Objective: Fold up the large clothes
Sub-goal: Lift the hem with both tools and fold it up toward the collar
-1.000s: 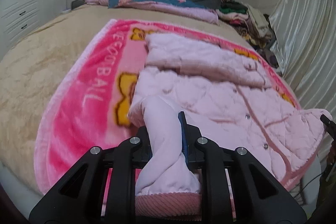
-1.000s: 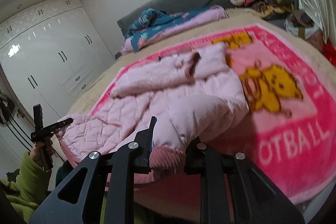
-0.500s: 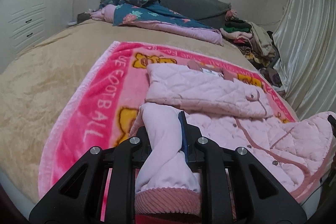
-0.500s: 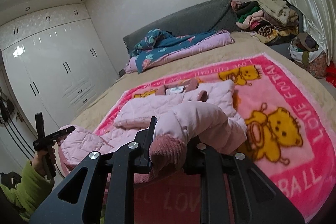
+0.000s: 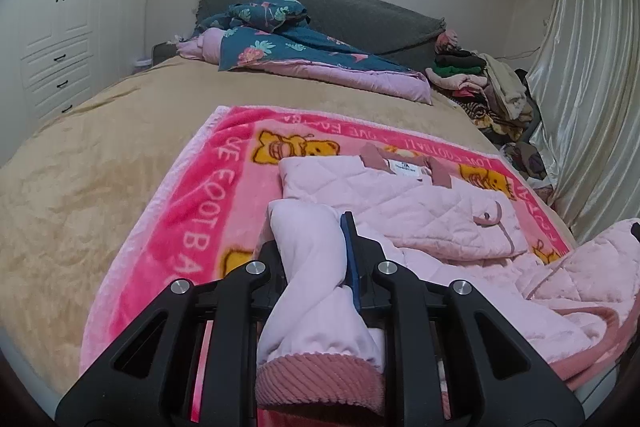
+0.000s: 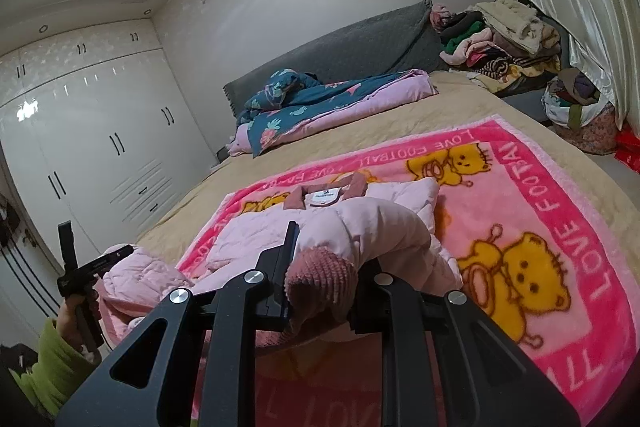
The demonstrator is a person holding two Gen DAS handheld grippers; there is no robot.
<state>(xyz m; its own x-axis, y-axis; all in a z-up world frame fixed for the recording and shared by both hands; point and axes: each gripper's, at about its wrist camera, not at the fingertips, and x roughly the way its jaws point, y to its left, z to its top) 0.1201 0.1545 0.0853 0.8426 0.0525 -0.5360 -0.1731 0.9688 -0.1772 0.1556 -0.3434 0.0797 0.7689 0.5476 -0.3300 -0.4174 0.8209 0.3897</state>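
Observation:
A pale pink quilted jacket (image 5: 400,203) lies on a bright pink bear blanket (image 5: 192,227), collar toward the headboard. My left gripper (image 5: 312,259) is shut on a fold of its lower part, and a ribbed pink cuff (image 5: 320,383) hangs below the fingers. My right gripper (image 6: 324,267) is shut on another bunch of the jacket (image 6: 256,235) with a ribbed cuff. Both held parts are lifted off the blanket. In the right wrist view the left gripper (image 6: 120,253) shows at the left edge in a hand with a green sleeve (image 6: 52,367).
The blanket (image 6: 552,211) lies on a tan bedspread (image 5: 100,167). A teal and pink quilt (image 5: 288,43) is by the grey headboard (image 5: 360,15). A clothes pile (image 5: 480,83) and a curtain (image 5: 592,87) stand at the right, white wardrobes (image 6: 100,155) at the left.
Both grippers have risen and moved toward the head of the bed, still gripping the jacket. Its lower part has come up off the blanket and nearer the collar.

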